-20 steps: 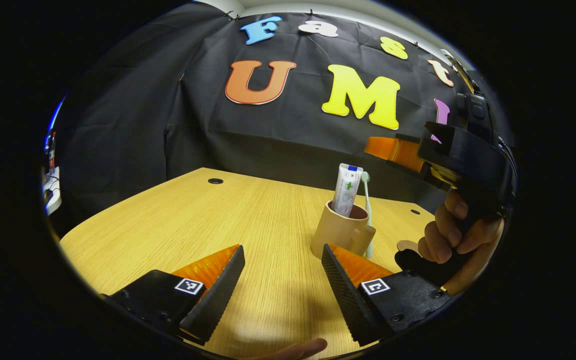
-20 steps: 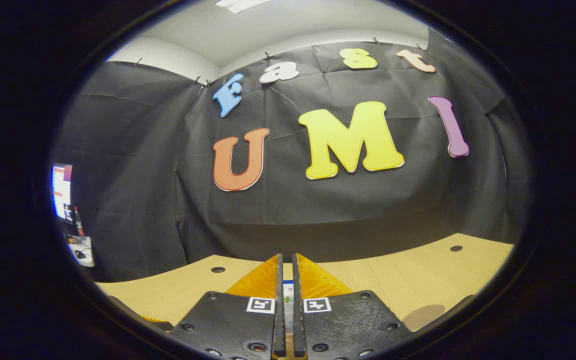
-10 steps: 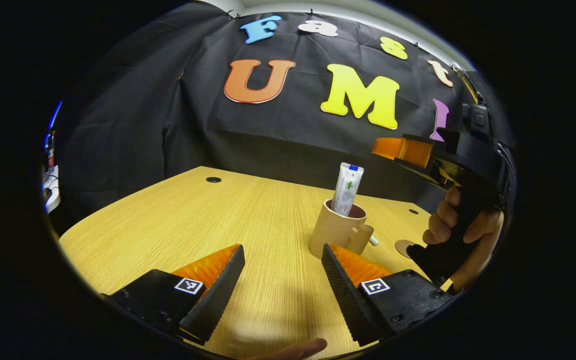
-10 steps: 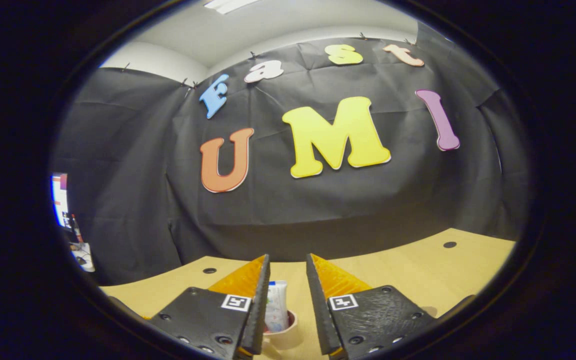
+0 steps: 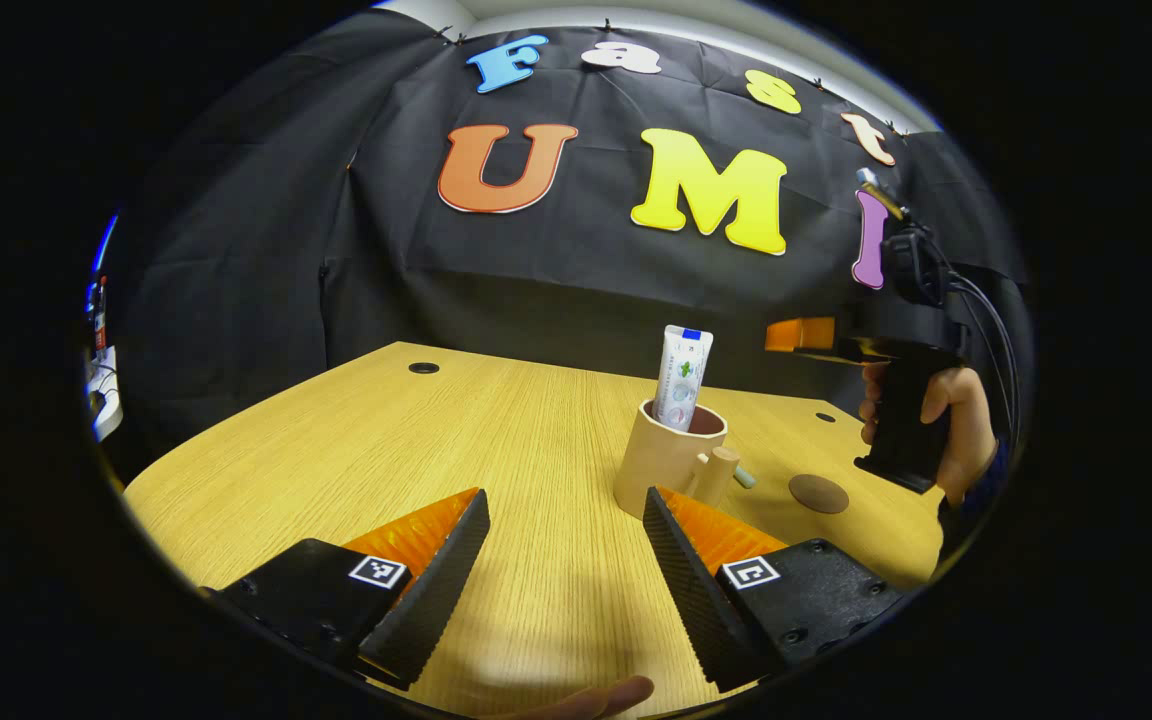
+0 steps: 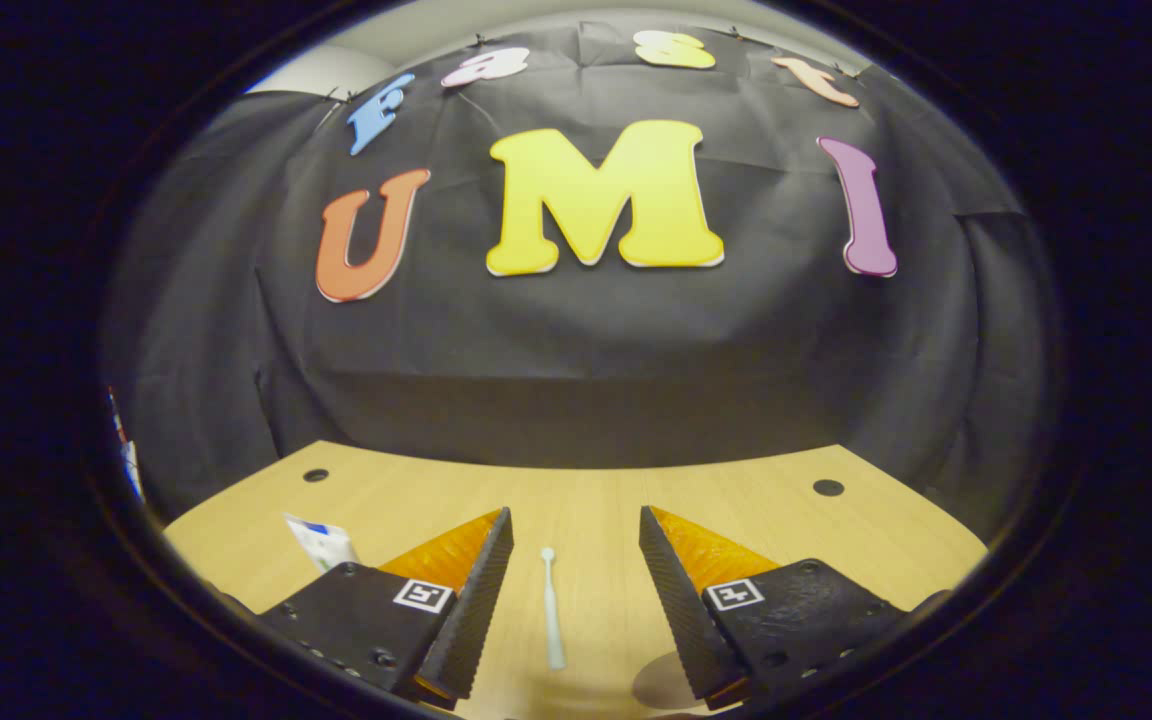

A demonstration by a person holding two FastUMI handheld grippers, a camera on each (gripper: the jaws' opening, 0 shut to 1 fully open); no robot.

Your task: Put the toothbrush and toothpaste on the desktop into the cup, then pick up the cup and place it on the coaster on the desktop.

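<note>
In the left gripper view, the left gripper (image 5: 566, 560) is hovering low over the desktop (image 5: 356, 440) with its jaws spread wide and nothing between them. Just beyond its right finger the cup (image 5: 664, 465) is standing upright, the toothpaste (image 5: 681, 378) leaning inside it. An end of the toothbrush (image 5: 744, 478) is poking out on the desktop behind the cup's handle. The round coaster (image 5: 818, 493) is lying bare to the right, near the cup. Past it a hand (image 5: 951, 425) is holding the right gripper (image 5: 798, 334) above the desk.

In the right gripper view, the right gripper (image 6: 571, 580) is gaping wide and the toothbrush (image 6: 551, 605) is lying flat on the desktop between its fingers, untouched. A second ago those jaws were pinched shut and the toothbrush was standing in the cup; now it is out on the desk. The far desk towards the black cloth is lying open.
</note>
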